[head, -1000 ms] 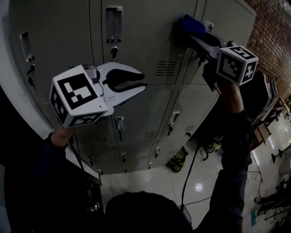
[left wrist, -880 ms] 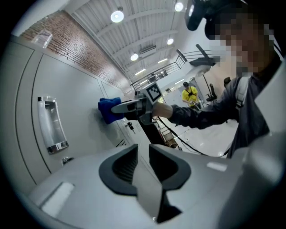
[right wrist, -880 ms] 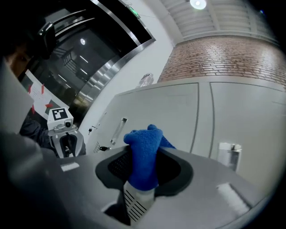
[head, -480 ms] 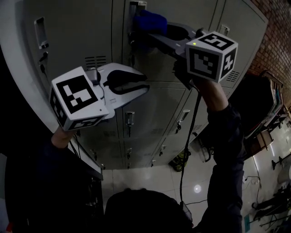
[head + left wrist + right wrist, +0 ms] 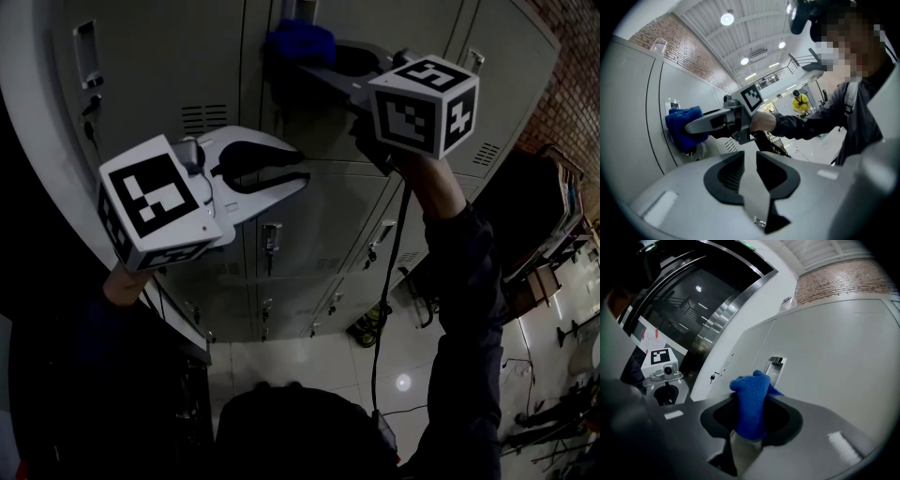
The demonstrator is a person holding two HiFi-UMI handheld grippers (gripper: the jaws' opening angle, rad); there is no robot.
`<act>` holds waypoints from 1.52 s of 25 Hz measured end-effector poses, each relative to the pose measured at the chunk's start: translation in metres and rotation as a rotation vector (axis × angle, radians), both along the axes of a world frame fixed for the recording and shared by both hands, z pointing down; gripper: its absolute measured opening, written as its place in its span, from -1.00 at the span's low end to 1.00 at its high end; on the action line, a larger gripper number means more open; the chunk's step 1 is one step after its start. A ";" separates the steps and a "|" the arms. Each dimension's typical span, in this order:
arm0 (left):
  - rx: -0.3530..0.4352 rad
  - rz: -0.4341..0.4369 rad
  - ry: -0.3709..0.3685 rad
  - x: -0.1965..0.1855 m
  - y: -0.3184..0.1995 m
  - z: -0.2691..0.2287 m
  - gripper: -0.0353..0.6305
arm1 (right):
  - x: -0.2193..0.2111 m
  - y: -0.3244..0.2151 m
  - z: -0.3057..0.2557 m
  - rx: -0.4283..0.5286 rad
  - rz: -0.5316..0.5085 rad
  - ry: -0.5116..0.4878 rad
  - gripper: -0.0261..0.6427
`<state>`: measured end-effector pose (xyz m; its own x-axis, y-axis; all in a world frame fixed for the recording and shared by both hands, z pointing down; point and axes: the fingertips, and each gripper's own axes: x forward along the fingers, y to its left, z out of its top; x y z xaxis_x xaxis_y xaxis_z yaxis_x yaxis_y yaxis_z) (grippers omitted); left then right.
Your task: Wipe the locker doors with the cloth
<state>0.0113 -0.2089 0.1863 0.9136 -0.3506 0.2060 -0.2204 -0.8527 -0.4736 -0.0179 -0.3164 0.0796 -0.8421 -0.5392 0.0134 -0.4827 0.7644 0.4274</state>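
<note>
Right gripper (image 5: 750,414): clenched on the blue cloth (image 5: 751,401). The cloth is bunched between both pads and sticks out past the tips. In the head view I see this gripper (image 5: 302,64) held high, with the cloth (image 5: 300,42) against the upper locker door (image 5: 394,28), just below a recessed handle (image 5: 298,7). From the right gripper view I take the cloth to be touching the door (image 5: 843,357) beside that handle (image 5: 776,364), though the bunched fabric hides the contact itself.

Left gripper (image 5: 747,161): released, with its jaws a narrow gap apart and nothing between them. I hold it lower (image 5: 300,172), off the lockers, with its marker cube towards me. Its camera looks across at the right gripper (image 5: 693,125) and the cloth (image 5: 683,123) pressed to the grey door (image 5: 633,117).

Lockers: a grey bank with several tiers of doors, each with a vent slot and a handle. A key (image 5: 712,377) hangs in the lock of one door further along.

Surroundings: a brick wall (image 5: 572,84) to the right of the lockers, a pale tiled floor (image 5: 309,375) below them, and a cable (image 5: 389,281) hanging from the right gripper.
</note>
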 end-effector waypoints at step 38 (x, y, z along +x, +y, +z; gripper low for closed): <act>-0.092 0.067 -0.001 0.037 -0.019 0.034 -0.72 | 0.152 -0.002 0.018 -0.015 0.209 -0.174 -0.56</act>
